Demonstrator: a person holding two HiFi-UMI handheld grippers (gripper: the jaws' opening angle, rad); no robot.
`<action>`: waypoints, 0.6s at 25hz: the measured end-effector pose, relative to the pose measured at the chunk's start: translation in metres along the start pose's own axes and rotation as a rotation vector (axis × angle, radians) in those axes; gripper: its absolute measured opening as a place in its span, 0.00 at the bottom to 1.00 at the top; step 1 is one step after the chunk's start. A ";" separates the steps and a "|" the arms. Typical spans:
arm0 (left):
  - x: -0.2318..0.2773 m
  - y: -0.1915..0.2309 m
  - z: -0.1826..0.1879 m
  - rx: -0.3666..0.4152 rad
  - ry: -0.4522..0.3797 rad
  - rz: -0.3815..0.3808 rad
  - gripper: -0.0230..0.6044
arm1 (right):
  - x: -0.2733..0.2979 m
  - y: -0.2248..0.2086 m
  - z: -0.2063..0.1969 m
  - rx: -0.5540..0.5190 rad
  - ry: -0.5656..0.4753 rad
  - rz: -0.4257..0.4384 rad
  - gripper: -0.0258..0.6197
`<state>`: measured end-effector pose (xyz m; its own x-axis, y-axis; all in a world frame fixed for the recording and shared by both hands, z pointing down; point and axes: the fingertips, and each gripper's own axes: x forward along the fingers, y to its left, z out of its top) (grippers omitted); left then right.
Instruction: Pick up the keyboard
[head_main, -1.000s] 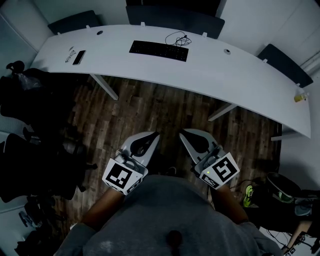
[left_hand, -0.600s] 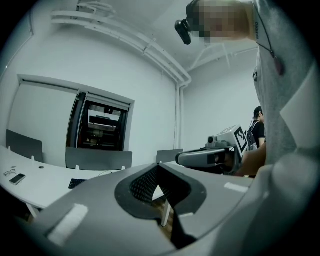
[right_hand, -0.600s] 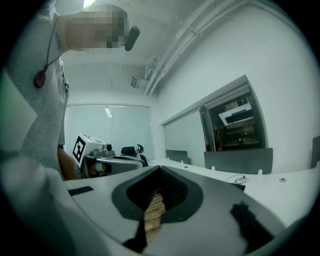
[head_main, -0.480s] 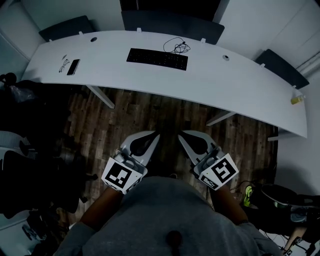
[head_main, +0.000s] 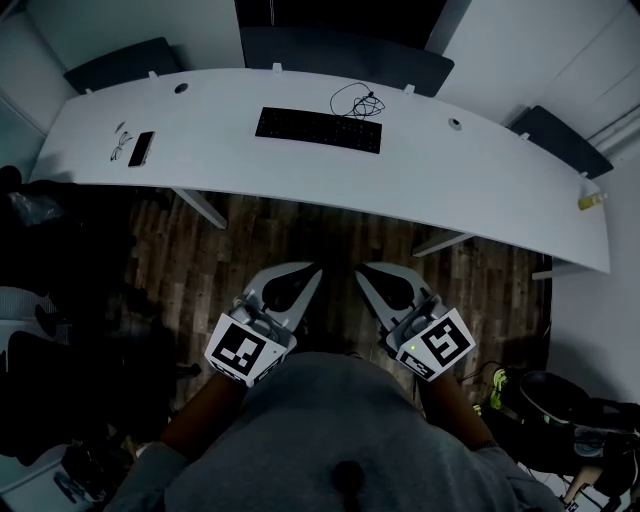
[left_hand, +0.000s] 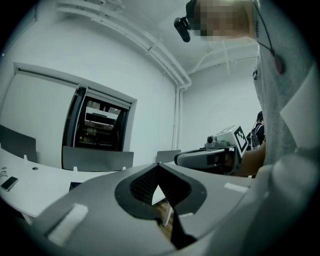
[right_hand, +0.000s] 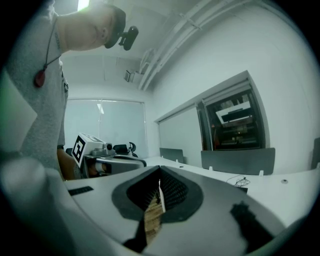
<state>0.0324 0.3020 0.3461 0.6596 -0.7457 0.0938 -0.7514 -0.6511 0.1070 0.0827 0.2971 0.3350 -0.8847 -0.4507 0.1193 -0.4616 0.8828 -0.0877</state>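
Jaws together on nothing, the left gripper (head_main: 308, 272) and right gripper (head_main: 364, 272) hang over the floor, well short of the tabletop (head_main: 480, 185). The keyboard (head_main: 318, 129) lies flat at its far middle; it looks light, stiff and thin, and is probably best pinched at its short ends.

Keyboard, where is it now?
In the head view, the black keyboard lies near the middle of the white desk, a coiled cable behind its right end.

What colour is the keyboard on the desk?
Black; the keyboard shows best in the head view.
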 end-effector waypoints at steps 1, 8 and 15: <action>-0.001 0.005 0.000 -0.006 0.004 -0.009 0.04 | 0.006 0.000 0.000 0.003 0.001 -0.006 0.06; -0.008 0.031 -0.002 0.008 -0.003 -0.078 0.04 | 0.040 0.002 -0.001 0.021 0.007 -0.060 0.06; -0.008 0.045 -0.005 -0.010 0.014 -0.105 0.04 | 0.052 -0.003 -0.004 0.020 0.018 -0.085 0.06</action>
<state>-0.0065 0.2791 0.3550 0.7350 -0.6713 0.0953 -0.6778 -0.7241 0.1273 0.0382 0.2714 0.3451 -0.8412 -0.5210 0.1446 -0.5360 0.8386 -0.0967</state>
